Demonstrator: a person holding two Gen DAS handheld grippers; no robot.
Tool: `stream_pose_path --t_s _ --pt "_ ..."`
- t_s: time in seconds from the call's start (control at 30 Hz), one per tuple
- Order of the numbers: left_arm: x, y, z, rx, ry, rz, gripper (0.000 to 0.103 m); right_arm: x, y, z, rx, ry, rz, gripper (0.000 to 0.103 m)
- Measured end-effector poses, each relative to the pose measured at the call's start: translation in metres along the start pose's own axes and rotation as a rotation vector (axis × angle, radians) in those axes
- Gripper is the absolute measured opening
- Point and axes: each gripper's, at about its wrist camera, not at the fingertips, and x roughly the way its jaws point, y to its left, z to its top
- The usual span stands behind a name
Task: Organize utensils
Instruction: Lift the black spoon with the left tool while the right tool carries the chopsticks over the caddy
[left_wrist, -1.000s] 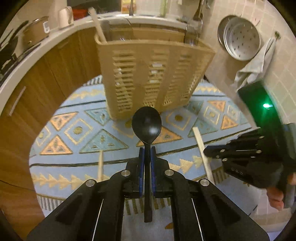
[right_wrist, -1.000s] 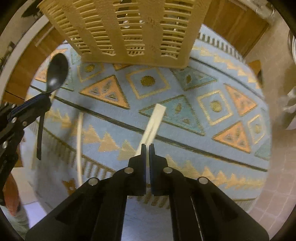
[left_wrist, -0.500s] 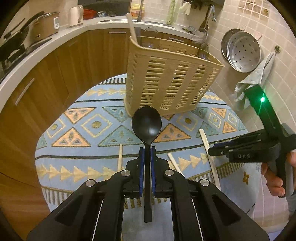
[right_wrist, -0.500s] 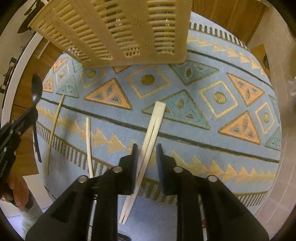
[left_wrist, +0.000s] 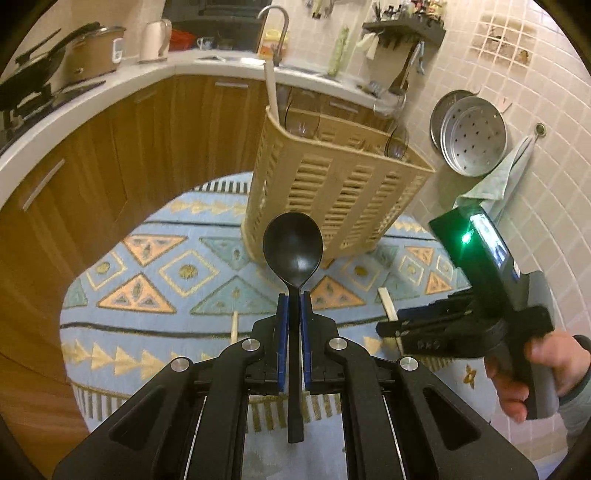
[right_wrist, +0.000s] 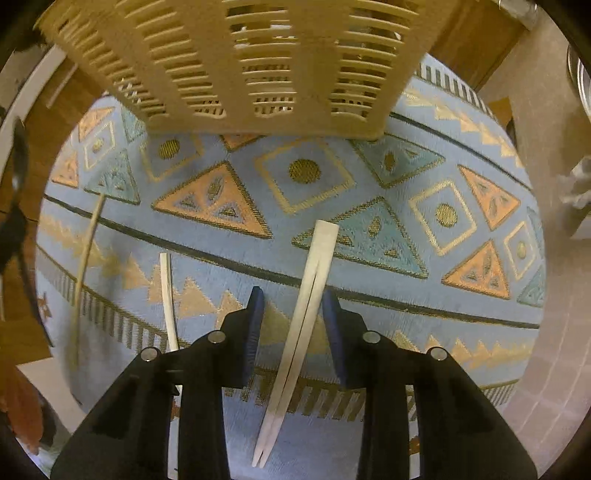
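My left gripper (left_wrist: 291, 301) is shut on the handle of a black spoon (left_wrist: 292, 251), bowl pointing forward toward the beige slotted utensil basket (left_wrist: 332, 192). The basket holds a pale stick and clear utensils. My right gripper (right_wrist: 293, 295) is open, its jaws on either side of a pair of pale chopsticks (right_wrist: 299, 306) lying on the patterned blue cloth (right_wrist: 369, 184); it also shows at the right of the left wrist view (left_wrist: 388, 326). The basket (right_wrist: 240, 62) stands just beyond the chopsticks.
Two single chopsticks lie on the cloth at the left, one pale (right_wrist: 168, 295) and one tan (right_wrist: 86, 254). Wooden cabinets (left_wrist: 110, 166) and a white counter curve behind. A metal steamer tray (left_wrist: 472, 144) and a towel hang on the tiled wall at the right.
My right gripper has opened from shut and let go of the pair of chopsticks, which now lie between its jaws. My left gripper has pulled back from the basket with the spoon.
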Motion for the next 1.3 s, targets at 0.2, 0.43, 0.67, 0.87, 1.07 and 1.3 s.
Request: stream_pose_path --t_s 0.2,0.43,0.67,0.87,1.07,1.3 --pt "-0.004 -0.004 0.003 -0.016 -0.045 -0.024 0.004 -0.006 0.003 -0.004 -0.041 -0.036 0.038 0.011" --pt "-0.023 -0.014 0.004 0.010 -0.161 -0.023 0.004 -0.056 -0.014 -0.049 -0.136 -0.273 0.134 0.011" --pt "-0.052 -0.035 0.005 0.051 -0.371 0.056 0.004 -0.124 -0.028 -0.095 -0.210 -0.640 0.186 0.011" --pt "-0.075 -0.043 0.022 0.003 -0.525 0.124 0.004 -0.177 -0.024 -0.105 -0.180 -0.880 0.201 0.011" --pt "-0.091 -0.043 0.059 -0.031 -0.657 0.090 0.004 -0.227 -0.040 -0.089 -0.044 -1.127 0.186 0.011" --pt "-0.058 -0.046 0.098 -0.032 -0.705 0.049 0.004 -0.239 -0.065 -0.036 0.074 -1.207 0.141 0.011"
